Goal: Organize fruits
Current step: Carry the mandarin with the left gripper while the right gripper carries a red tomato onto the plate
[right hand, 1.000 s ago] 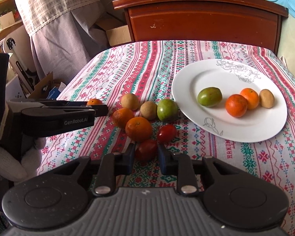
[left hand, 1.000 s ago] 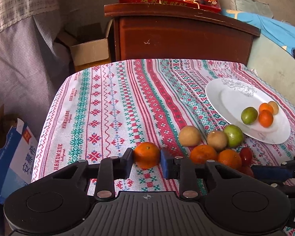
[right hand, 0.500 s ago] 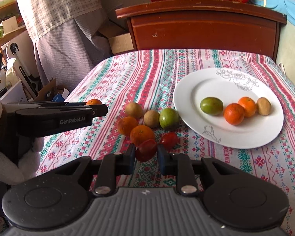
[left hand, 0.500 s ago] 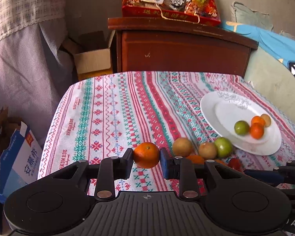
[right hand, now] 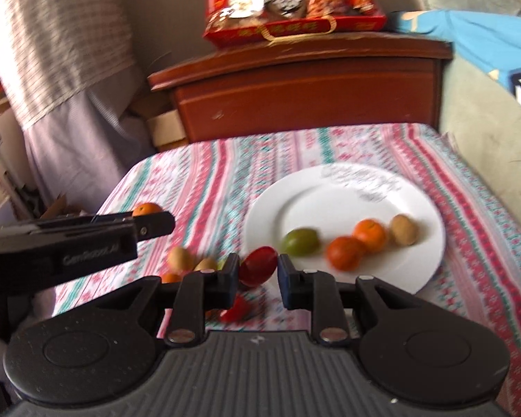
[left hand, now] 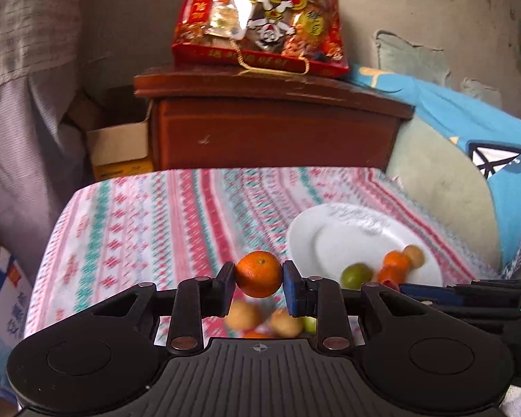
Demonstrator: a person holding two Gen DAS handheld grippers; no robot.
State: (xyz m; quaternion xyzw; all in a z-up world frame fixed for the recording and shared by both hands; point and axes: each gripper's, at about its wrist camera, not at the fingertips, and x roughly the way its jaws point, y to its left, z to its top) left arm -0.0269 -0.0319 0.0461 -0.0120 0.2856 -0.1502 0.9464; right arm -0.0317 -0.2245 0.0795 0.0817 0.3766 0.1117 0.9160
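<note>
My left gripper [left hand: 258,274] is shut on an orange mandarin [left hand: 258,272], held up off the patterned tablecloth [left hand: 156,229]. My right gripper [right hand: 258,271] is shut on a dark red fruit [right hand: 257,266], also lifted, just left of the white plate [right hand: 330,194]. The plate carries a green fruit [right hand: 300,241], two mandarins [right hand: 345,252] and a brown fruit [right hand: 403,230]. Loose fruits [right hand: 180,259] lie on the cloth below both grippers, partly hidden and blurred. In the right wrist view the left gripper [right hand: 149,224] shows from the side, left of the plate.
A dark wooden cabinet [left hand: 274,128] stands behind the table with a red snack bag [left hand: 260,21] on top. A cardboard box [left hand: 118,149] sits left of it. A blue cloth [left hand: 469,121] lies on a grey cushion at the right. A curtain [right hand: 59,52] hangs left.
Both grippers have risen off the cloth with their fruits, the mandarin and the red fruit. The loose fruits now sit lower in both views and the plate is nearer the right gripper.
</note>
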